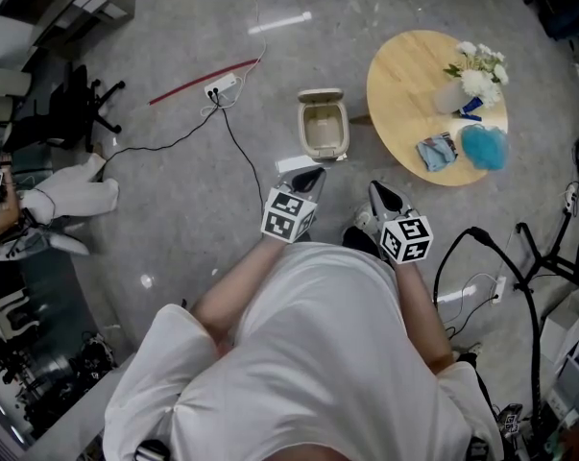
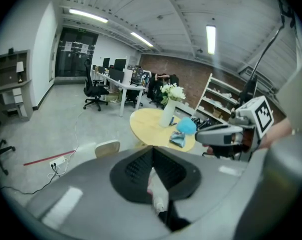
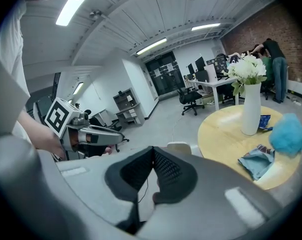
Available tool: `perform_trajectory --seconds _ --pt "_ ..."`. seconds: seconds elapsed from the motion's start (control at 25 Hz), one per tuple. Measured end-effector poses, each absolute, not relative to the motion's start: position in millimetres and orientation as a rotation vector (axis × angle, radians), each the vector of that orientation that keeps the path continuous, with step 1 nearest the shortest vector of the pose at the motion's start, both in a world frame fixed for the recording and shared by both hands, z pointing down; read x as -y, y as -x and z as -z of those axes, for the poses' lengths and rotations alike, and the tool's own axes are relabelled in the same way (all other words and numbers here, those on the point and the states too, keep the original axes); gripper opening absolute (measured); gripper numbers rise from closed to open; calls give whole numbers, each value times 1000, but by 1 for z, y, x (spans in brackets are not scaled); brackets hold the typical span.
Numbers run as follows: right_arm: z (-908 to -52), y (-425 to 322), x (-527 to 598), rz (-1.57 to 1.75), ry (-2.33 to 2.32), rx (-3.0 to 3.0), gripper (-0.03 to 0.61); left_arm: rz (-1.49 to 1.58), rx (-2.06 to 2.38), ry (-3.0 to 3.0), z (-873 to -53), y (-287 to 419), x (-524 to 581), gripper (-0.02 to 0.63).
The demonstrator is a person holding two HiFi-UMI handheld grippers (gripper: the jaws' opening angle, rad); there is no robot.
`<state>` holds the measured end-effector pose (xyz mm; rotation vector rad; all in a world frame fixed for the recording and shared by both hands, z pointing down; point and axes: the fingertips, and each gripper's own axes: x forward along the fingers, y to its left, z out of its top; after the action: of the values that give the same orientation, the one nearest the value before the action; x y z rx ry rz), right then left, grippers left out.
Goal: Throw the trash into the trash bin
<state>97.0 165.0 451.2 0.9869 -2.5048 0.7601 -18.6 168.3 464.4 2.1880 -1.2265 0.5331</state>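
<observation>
Scrap (image 2: 156, 186) pinched in our left claw (image 1: 313, 174), right claw (image 1: 383, 196) closed, empty; we should centre above the bin (image 1: 325, 131) at twelve o'clock.

Light: bright and even, from ceiling tube lights (image 2: 211, 38).
Glare: a pale streak on the glossy floor (image 1: 279, 22).
Shadows: soft, faint.
Edges: both gripper views bulge fisheye, corners black.
Focus: left gripper (image 2: 152, 151) and its pinched white scrap (image 2: 158, 191) blur; room sharp.

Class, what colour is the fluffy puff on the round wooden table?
Turquoise blue; the fluffy puff shows best in the head view.
</observation>
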Motion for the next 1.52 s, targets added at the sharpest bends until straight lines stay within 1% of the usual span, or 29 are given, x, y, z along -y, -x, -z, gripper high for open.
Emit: perform_trajectory --seconds 0.68,1.0,1.52 --pt "-446 -98 -157 -738 -1008 2513 0 -501 1231 -2190 -457 26 -163 5" --pt "-443 -101 -156 -734 -1016 2522 0 -506 1199 -2190 -455 18 -165 5" --pt "-451 -163 -142 -752 -1101 2505 0 -534 1152 -2196 -463 -34 -166 5"
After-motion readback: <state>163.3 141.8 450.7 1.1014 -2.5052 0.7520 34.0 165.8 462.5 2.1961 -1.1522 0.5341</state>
